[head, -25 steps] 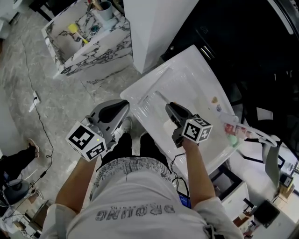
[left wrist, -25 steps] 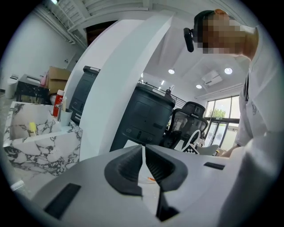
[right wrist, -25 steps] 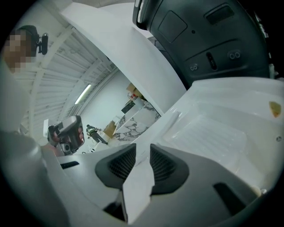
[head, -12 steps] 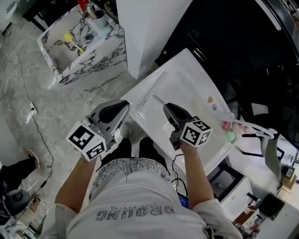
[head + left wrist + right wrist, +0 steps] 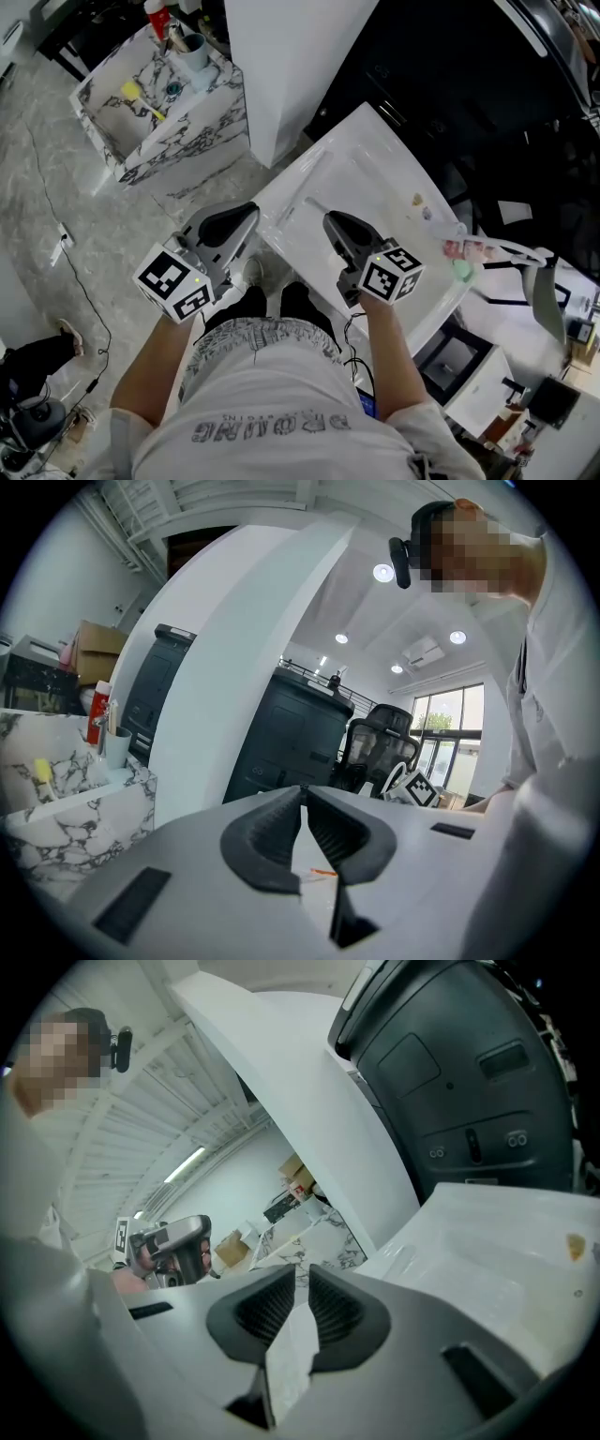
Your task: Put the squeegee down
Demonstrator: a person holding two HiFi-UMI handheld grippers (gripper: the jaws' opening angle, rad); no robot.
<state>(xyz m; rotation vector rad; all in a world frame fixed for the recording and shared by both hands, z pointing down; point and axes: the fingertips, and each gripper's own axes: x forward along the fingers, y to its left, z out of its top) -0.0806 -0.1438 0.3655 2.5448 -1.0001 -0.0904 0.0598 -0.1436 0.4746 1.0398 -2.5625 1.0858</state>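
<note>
The squeegee (image 5: 300,205), pale and thin, lies on the white basin top (image 5: 375,159) near its front edge. No gripper touches it. My right gripper (image 5: 330,221) hovers just behind and to the right of it, tilted down. Its jaws have just been closing and stand a narrow gap apart, with nothing between them in the right gripper view (image 5: 302,1271). My left gripper (image 5: 249,210) is held level off the basin's front left corner. Its fingertips meet in the left gripper view (image 5: 302,789) and it holds nothing.
A marble box (image 5: 178,122) with a bottle, a cup and a yellow item stands on the floor at far left. A white pillar (image 5: 291,66) rises behind the basin, with dark cabinets beyond. Small pink and green items (image 5: 461,255) lie at the basin's right end.
My right gripper has lifted away from the squeegee, which stays lying on the basin top. The left gripper has risen slightly.
</note>
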